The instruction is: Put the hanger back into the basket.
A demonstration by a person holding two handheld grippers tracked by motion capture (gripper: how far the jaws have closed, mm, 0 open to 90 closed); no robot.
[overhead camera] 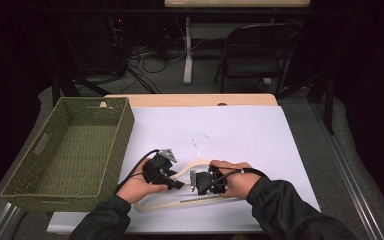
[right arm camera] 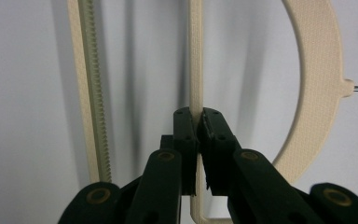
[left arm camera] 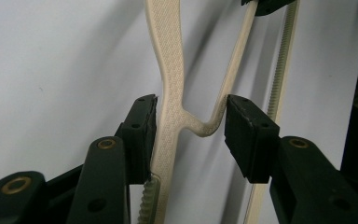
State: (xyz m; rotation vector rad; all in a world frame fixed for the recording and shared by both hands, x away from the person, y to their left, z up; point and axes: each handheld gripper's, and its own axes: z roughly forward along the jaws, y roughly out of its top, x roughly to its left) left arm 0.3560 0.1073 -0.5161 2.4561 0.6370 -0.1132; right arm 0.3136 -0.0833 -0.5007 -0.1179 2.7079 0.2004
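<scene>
A cream plastic hanger (overhead camera: 198,163) with a metal hook (overhead camera: 198,139) lies on the white sheet (overhead camera: 240,130). My right gripper (overhead camera: 195,181) is shut on one thin inner strut of the hanger (right arm camera: 196,70); in the right gripper view the gripper (right arm camera: 198,114) pinches that strut, with the toothed bar (right arm camera: 92,93) to its left and the curved neck (right arm camera: 317,93) to its right. My left gripper (overhead camera: 179,184) is open. Its jaws (left arm camera: 191,116) straddle the hanger's forked shoulder (left arm camera: 168,70), the left pad (left arm camera: 142,126) against the wide arm, the right pad (left arm camera: 247,135) at the thin branch.
A green woven basket (overhead camera: 125,130) stands empty at the table's left, close to my left hand. The wooden table edge (overhead camera: 190,99) runs behind the sheet. A folding chair (overhead camera: 252,50) and cables are on the floor beyond.
</scene>
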